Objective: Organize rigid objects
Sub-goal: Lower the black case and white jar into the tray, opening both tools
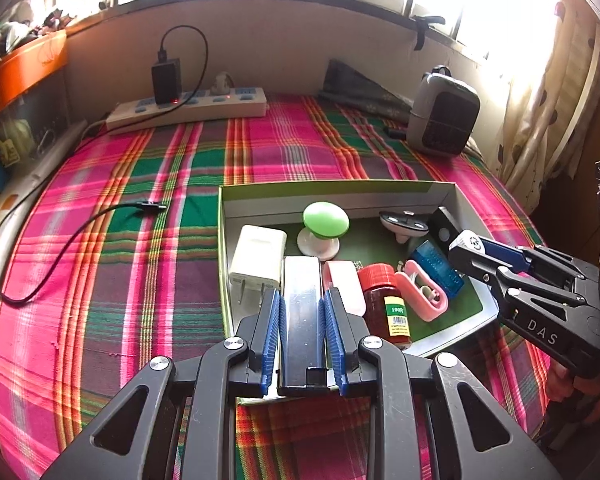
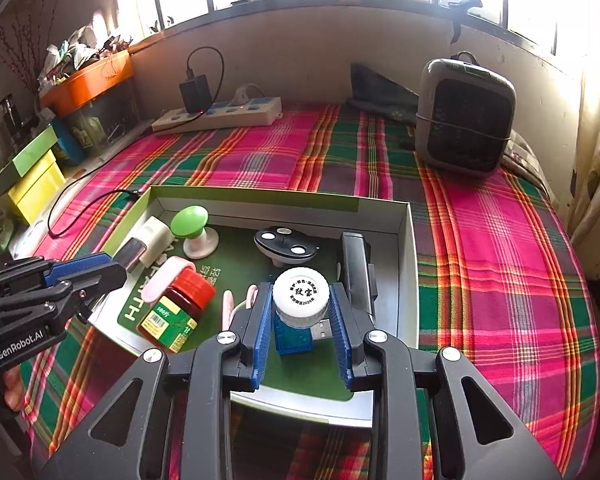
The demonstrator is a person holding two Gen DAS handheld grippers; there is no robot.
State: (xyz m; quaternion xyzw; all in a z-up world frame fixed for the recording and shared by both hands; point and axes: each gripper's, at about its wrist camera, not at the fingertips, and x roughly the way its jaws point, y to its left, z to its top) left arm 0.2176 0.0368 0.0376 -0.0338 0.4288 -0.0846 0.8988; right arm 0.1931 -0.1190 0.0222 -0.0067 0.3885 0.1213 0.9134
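Observation:
A shallow green-lined box [image 1: 340, 192] [image 2: 408, 264] lies on the plaid bed. My left gripper [image 1: 302, 300] is shut on a long silver metal bar [image 1: 302, 312], held over the box's left part. My right gripper [image 2: 300, 300] is shut on a small white-capped bottle [image 2: 300, 296], held above a blue USB device [image 2: 292, 338] in the box. The box also holds a white charger [image 1: 258, 258], a green-topped mushroom lamp [image 1: 325, 222], a red-capped bottle [image 1: 386, 304], a pink clip [image 1: 422, 292], a black oval gadget [image 2: 286, 244] and a black bar [image 2: 356, 272].
A white power strip [image 1: 188, 110] with a black adapter lies at the back. A grey heater [image 2: 466, 116] stands at the back right. A black cable [image 1: 72, 240] lies left of the box. Coloured boxes [image 2: 32, 184] and an orange tray sit at the left.

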